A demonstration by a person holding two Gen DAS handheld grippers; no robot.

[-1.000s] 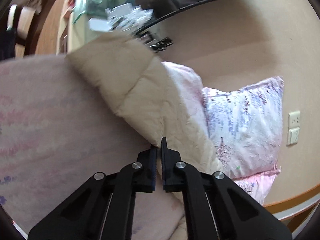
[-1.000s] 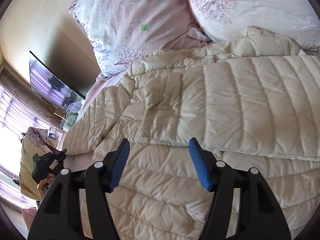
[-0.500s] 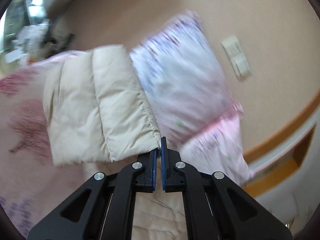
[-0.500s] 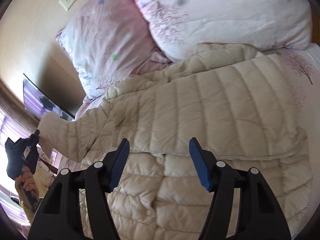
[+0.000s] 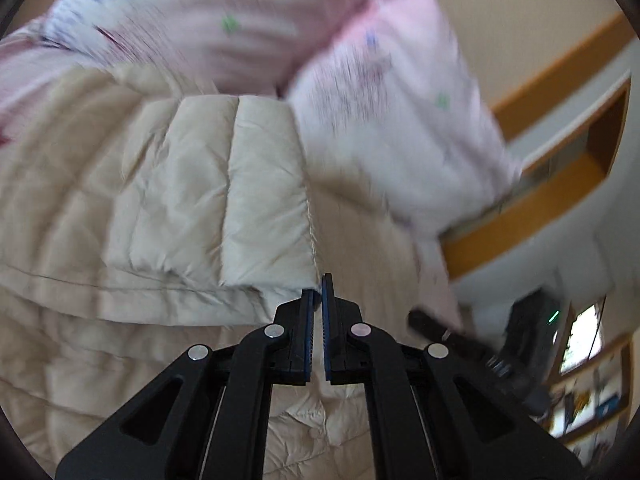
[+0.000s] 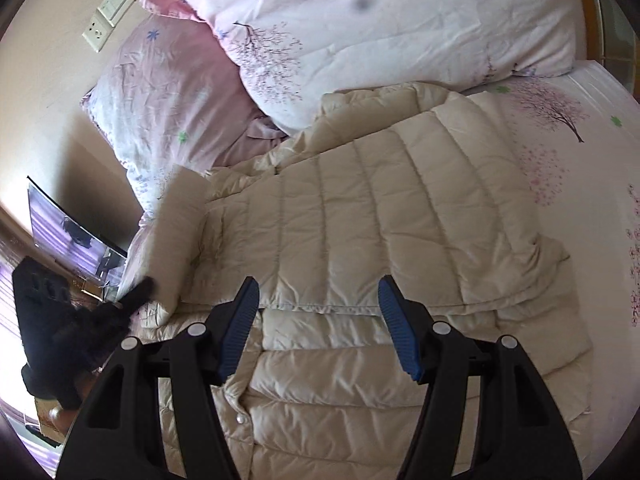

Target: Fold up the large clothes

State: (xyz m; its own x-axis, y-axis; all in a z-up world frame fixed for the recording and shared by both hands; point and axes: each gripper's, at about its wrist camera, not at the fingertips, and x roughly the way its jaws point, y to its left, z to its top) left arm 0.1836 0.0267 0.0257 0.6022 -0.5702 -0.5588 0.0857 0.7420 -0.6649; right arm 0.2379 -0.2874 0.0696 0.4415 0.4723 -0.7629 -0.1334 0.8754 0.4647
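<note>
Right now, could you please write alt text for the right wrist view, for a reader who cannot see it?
A cream quilted down jacket lies partly folded on a floral bed sheet, with the open right hand-held gripper hovering over it. At left, the left hand-held gripper pinches the jacket's sleeve; pink floral pillows lie beyond.

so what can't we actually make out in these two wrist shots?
- Left wrist: pillows and jacket body smeared by motion blur; print unreadable.
- Left wrist: how much of the sleeve edge sits between the left gripper fingers; the fingers cover it.
- Right wrist: jacket hem, cut off by the bottom edge and the open right gripper.
- Right wrist: left gripper tip, blurred against the sleeve.
</note>
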